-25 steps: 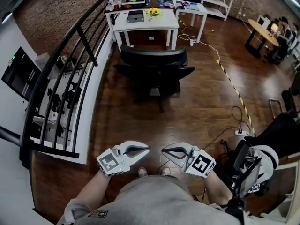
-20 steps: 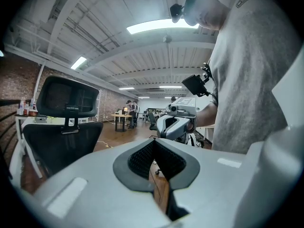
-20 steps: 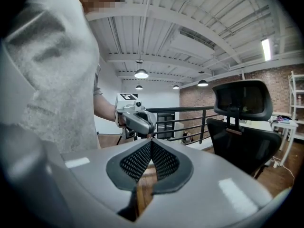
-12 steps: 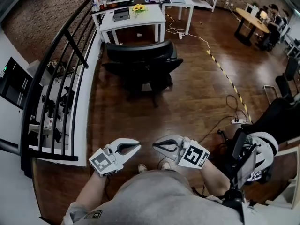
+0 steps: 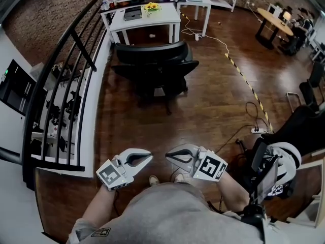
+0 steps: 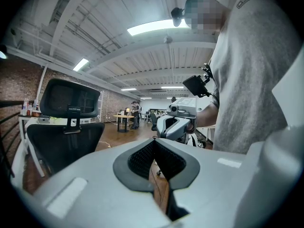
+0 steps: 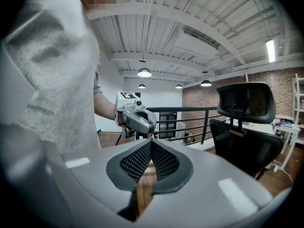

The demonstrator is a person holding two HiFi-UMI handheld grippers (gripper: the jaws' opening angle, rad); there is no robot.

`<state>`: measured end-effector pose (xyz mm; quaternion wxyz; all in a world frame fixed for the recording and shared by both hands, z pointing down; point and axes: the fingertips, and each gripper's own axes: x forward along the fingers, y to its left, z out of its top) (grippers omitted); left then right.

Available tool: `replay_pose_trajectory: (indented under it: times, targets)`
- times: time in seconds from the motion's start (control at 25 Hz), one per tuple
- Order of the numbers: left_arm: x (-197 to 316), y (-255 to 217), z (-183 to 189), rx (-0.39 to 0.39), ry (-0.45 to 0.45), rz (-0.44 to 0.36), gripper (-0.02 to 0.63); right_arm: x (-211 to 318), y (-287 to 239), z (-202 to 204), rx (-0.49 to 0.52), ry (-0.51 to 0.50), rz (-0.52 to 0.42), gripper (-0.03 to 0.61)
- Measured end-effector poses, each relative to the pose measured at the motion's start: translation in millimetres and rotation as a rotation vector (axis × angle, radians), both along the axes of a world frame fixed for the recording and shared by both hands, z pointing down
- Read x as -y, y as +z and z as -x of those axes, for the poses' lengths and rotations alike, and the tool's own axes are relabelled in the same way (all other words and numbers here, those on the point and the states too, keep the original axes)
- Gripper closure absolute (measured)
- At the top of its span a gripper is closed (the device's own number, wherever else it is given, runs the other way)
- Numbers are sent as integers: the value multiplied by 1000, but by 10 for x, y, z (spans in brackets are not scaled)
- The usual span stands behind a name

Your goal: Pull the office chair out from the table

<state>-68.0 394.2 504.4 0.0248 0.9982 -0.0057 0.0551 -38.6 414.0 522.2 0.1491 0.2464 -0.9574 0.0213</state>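
Observation:
The black office chair [image 5: 155, 67] stands on the wooden floor, its back towards me, a short way out from the white table [image 5: 144, 20]. Both grippers hang close in front of my waist, far from the chair, tips pointing at each other. My left gripper [image 5: 151, 157] is shut with nothing in it, and so is my right gripper [image 5: 167, 157]. The left gripper view shows its jaws [image 6: 154, 141] closed, the chair [image 6: 66, 127] at left and the right gripper [image 6: 176, 122] ahead. The right gripper view shows the chair [image 7: 247, 127] at right.
A black railing [image 5: 76, 75] runs along the left. Yellow-black tape [image 5: 244, 78] and cables [image 5: 249, 118] cross the floor at right. Dark equipment with a white helmet-like part [image 5: 277, 172] stands at my right. A second white table [image 5: 195, 1] and a round wooden table [image 5: 277, 22] are further off.
The head view has swung a little, so the chair and table sit further left in the picture. Both grippers have stayed shut and in place.

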Motion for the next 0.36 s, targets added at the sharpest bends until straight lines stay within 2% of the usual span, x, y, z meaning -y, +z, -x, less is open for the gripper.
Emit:
replay_pose_trajectory:
  times: [0.36]
  targets:
    - [-13,17,17,23,-18,2,612,3,-11,-24,-5,-20,1,574]
